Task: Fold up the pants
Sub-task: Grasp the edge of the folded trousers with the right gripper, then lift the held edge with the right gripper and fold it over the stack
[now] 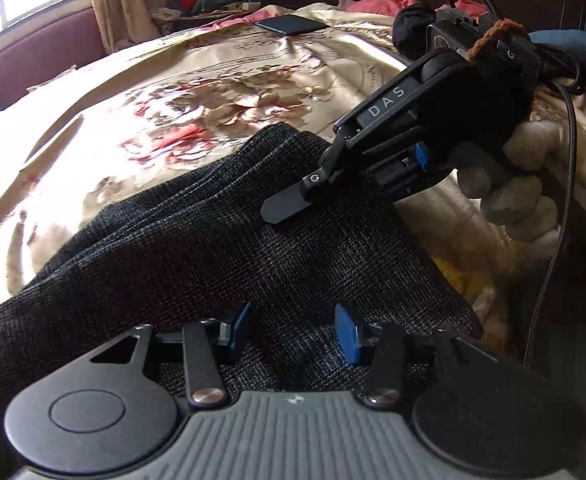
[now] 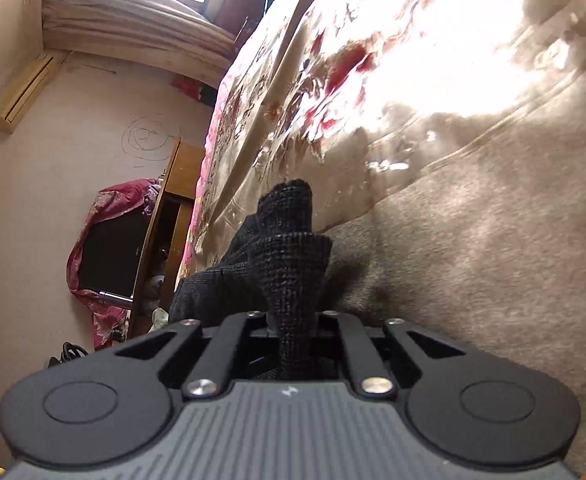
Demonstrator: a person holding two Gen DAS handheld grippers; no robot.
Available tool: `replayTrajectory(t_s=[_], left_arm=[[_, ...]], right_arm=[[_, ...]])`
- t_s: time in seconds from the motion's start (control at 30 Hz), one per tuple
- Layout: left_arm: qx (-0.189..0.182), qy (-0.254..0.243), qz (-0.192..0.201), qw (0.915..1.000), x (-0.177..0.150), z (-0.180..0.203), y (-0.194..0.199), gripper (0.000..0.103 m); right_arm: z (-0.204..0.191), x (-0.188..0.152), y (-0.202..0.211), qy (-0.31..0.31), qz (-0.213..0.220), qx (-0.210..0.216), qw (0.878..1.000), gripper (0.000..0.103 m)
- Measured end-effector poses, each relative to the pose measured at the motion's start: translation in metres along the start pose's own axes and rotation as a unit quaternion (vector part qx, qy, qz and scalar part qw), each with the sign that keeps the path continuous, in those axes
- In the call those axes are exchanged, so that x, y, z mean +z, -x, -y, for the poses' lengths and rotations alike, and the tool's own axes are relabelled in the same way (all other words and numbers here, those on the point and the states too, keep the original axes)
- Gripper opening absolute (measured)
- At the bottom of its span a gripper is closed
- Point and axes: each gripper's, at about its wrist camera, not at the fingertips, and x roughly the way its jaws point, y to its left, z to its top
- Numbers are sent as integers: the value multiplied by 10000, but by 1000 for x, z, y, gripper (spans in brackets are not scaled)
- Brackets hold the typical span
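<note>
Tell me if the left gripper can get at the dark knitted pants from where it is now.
Probably yes: the left gripper hangs open right over the dark knitted pants, nothing between. The right gripper pinches the cloth further along, clear of its path.

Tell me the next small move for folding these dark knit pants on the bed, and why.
Probably close the left gripper on the dark woven knit pants: its blue pads stand apart over the cloth, gripping nothing, while the right gripper is already shut on a bunched edge. Then both can lift together.
</note>
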Motion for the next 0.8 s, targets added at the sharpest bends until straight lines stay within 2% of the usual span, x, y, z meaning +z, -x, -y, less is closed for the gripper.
replayTrajectory(t_s=[0.07, 0.13, 0.2, 0.23, 0.33, 0.43, 0.47, 0.5, 0.6, 0.73, 0.8], left_arm=[[-290, -98, 91, 9995, 12, 20, -16, 57], [-388, -240, 185, 9988, 22, 39, -24, 57], [-450, -321, 286, 9981, 27, 45, -21, 57], [-336, -358, 336, 9982, 27, 44, -14, 57], [192, -340, 367, 9986, 17, 22, 10, 57], [848, -245, 132, 9960, -3, -3, 18, 57], [985, -265, -31, 9948, -9, -6, 15, 57], [1078, -274, -117, 9937, -16, -6, 13, 57], [885, -321, 169, 9954, -21, 10, 22, 56], [140, -192, 827, 9963, -20, 36, 48, 56], [-56, -228, 1101, 9936, -23, 47, 62, 58]], right_arm=[[5, 7, 23, -21, 119, -428, 9990, 7], [7, 12, 43, 37, 118, -638, 9979, 8], [6, 11, 63, -25, 254, -808, 9964, 15], [5, 9, 70, 10, 308, -825, 9961, 16], [5, -6, 89, -58, 664, -703, 9953, 27], [9, -25, 94, -328, 890, -641, 9934, 30], [8, -29, 94, -386, 965, -741, 9918, 22], [6, -31, 95, -460, 1007, -785, 9907, 9], [-25, -32, 94, -333, 1129, -713, 9905, 9], [-91, -25, 77, 183, 1087, -902, 9898, 9], [-121, -22, 60, 348, 979, -936, 9902, 9]])
